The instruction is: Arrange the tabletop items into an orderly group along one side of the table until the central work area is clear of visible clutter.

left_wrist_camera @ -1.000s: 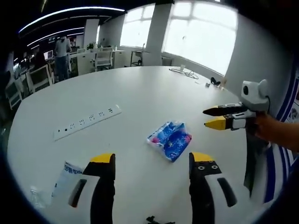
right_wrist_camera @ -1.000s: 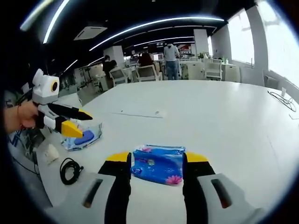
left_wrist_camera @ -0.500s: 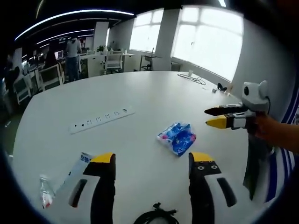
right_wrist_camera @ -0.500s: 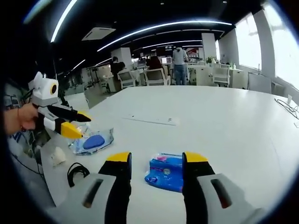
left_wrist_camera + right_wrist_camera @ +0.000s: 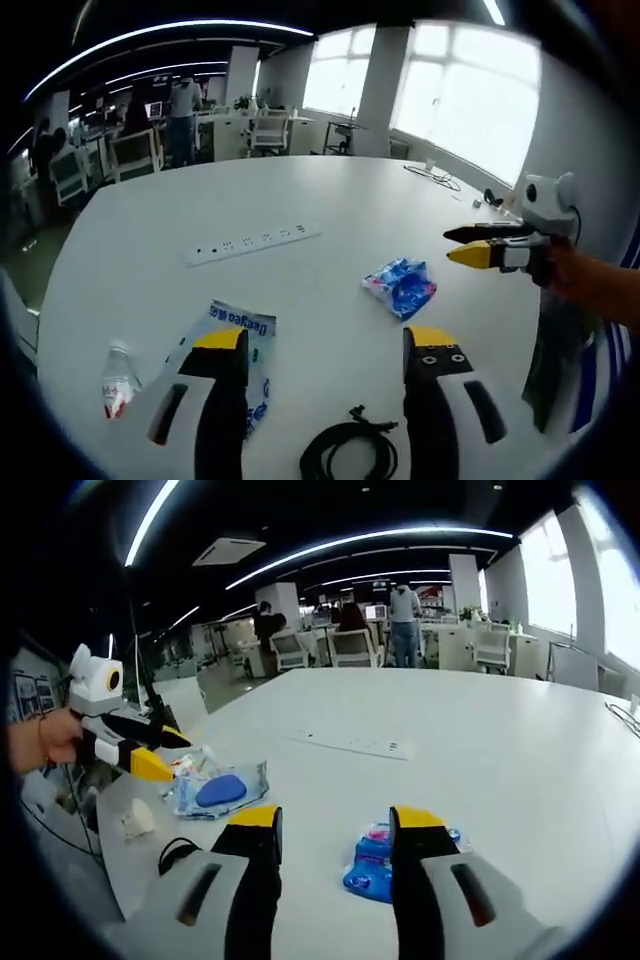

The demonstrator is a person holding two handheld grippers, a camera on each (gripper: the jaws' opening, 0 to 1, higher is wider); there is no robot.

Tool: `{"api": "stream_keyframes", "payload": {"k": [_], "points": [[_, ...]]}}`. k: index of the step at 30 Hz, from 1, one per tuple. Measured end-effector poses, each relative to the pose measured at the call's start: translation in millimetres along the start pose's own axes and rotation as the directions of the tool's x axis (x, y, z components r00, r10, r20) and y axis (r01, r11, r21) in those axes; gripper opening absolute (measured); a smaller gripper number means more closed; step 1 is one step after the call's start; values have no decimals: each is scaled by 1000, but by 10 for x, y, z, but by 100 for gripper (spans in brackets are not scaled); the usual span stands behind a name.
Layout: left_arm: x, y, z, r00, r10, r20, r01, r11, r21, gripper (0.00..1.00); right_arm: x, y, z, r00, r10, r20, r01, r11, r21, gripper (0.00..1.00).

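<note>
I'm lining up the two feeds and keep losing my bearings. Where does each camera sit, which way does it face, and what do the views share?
Left gripper view: rides on the left gripper, looks across the white table toward the windows; the right gripper and a hand enter from the right.
Right gripper view: rides on the right gripper, looks over the table toward the office desks; the left gripper and its hand enter from the left.
Shared: blue tissue pack, power strip, black cable, plastic bag.
</note>
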State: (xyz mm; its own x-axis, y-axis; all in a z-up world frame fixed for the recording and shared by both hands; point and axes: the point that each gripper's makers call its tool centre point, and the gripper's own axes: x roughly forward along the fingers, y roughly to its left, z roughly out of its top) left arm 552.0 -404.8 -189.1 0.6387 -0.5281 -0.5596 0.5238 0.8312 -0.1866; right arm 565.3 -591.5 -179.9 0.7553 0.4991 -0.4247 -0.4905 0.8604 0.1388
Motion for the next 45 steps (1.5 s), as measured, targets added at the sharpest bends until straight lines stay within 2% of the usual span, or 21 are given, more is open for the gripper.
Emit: {"api": "stream_keyframes", "payload": {"k": [11, 19, 27, 45], "points": [[-268, 275, -144, 997, 72, 10, -72, 996, -48, 62, 190, 256, 110, 998, 59, 0, -59, 998, -29, 41], [-451, 477, -342, 992, 124, -8, -125, 988, -87, 62, 346, 428, 106, 995, 101, -21, -102, 994, -48, 41], [-589, 621, -469, 987, 163, -12, -163, 979, -122, 61, 493, 582, 87, 990, 136, -42, -139, 988, -63, 41], [-679, 851, -772, 973, 223, -62, -231, 953, -197, 59, 877, 839, 55, 972, 217, -84, -225, 970, -94, 39]]}}
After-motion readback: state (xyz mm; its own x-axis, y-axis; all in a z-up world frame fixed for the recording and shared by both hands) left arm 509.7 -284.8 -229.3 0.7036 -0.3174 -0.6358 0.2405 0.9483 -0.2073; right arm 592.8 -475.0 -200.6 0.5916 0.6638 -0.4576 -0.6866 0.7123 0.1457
